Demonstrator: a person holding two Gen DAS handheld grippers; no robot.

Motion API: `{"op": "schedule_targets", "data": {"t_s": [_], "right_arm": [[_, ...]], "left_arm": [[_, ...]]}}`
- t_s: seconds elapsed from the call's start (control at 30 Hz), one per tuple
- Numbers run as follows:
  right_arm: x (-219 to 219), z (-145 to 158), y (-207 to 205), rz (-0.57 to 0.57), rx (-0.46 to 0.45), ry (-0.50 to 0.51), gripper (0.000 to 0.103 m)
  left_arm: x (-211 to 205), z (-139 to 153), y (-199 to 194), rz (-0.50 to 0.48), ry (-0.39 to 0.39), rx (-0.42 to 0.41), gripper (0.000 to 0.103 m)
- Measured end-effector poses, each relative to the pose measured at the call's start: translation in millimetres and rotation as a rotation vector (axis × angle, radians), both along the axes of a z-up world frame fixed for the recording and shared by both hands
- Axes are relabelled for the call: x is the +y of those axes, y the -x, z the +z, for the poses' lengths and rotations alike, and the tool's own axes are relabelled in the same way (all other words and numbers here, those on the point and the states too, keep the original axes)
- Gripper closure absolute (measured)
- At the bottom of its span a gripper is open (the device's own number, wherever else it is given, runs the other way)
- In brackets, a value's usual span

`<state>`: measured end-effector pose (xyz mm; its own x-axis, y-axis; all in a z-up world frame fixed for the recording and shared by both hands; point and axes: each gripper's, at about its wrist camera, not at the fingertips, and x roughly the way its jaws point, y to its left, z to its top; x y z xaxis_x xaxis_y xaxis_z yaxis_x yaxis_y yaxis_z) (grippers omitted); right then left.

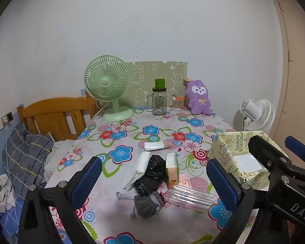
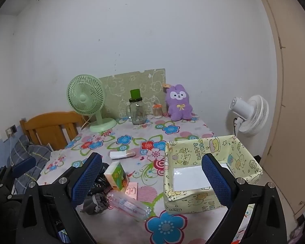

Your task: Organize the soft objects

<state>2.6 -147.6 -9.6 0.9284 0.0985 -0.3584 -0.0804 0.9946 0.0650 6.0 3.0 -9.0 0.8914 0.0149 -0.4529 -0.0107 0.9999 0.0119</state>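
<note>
Floral tablecloth [image 1: 132,134] below; both my grippers [image 1: 152,174] [image 2: 152,174] gape empty. I'd pinch the grey sock [image 1: 147,205] mid-bundle, then carry it to the yellow box [image 2: 244,156].

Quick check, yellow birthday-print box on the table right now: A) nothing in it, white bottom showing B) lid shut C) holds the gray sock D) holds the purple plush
A: in the right wrist view the yellow box stands open-topped with only its bare white bottom showing; the gray sock lies on the tablecloth near the plastic bottle, and the purple plush sits at the far edge by the wall.
</note>
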Motion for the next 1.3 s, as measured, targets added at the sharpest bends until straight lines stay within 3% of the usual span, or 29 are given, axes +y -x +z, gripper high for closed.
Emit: {"op": "schedule_targets", "data": {"t_s": [1.3], "right_arm": [[0.1, -0.7, -3.0, 0.012, 0.006, -0.011, 0.003]], "left_arm": [[-1.9, -2.8, -4.0, -0.015, 0.025, 0.004, 0.001]]}}
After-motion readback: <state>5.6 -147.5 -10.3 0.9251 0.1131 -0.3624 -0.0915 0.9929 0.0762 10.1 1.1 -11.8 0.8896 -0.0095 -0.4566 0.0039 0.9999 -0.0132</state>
